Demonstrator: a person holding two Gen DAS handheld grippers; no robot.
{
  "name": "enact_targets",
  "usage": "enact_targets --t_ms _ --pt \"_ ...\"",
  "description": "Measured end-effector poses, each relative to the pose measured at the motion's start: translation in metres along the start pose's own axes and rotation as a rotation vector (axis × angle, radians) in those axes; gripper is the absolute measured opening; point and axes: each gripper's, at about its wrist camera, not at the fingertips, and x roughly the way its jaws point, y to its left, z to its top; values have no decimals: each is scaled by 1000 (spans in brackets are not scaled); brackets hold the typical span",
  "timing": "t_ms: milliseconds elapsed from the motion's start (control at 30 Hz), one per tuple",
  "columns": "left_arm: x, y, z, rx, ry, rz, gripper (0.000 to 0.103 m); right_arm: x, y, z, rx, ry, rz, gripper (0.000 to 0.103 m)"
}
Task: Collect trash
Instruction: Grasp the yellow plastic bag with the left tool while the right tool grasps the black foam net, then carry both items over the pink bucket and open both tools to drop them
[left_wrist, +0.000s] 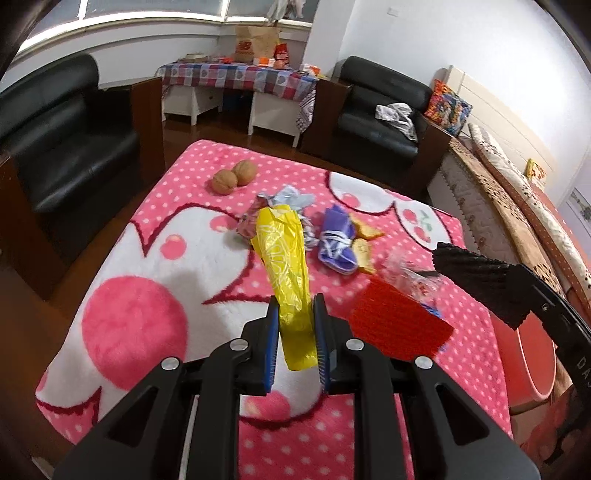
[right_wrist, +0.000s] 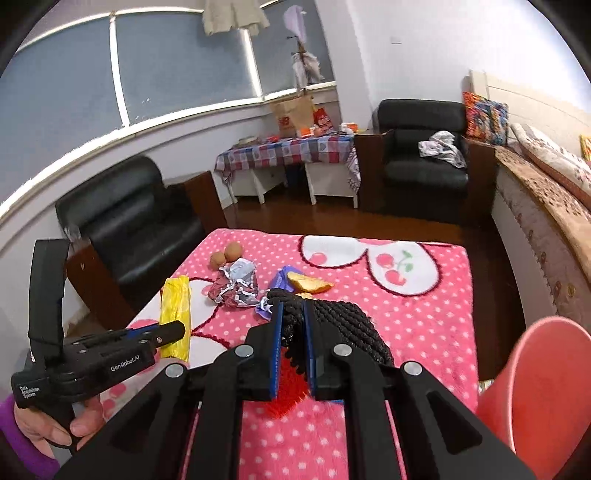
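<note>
Trash on the pink dotted bench (left_wrist: 155, 258): both claws hold a piece.
Left claw (left_wrist: 295, 325) is clamped on one long yellow wrapper (left_wrist: 286, 258), lifted in the middle of the frame. Right claw (right_wrist: 293, 328) is clamped on one black and red woven mat (right_wrist: 347, 325). Still lying mid-bench: one crumpled silver wrapper (right_wrist: 236, 286), one purple wrapper (left_wrist: 336, 236), some peel pieces (right_wrist: 308, 283). Two brown nuts (left_wrist: 234, 176) sit near the far edge. One pink bin (right_wrist: 539, 384) stands at lower right, with bare blanket in front.

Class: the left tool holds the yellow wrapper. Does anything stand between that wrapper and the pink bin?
Yes. The right tool, shut on a black-and-red mat, sits between the yellow wrapper and the pink bin at the blanket's right edge.
</note>
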Motion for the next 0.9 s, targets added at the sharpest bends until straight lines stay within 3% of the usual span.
enact_targets --t_ms 400,900 --pt "-16 -50 -15 102 -9 -56 17 -55 -57 -29 141 -36 -109 10" --pt "-4 -127 -35 263 40 -161 17 -114 -131 -66 281 -60 -271 10"
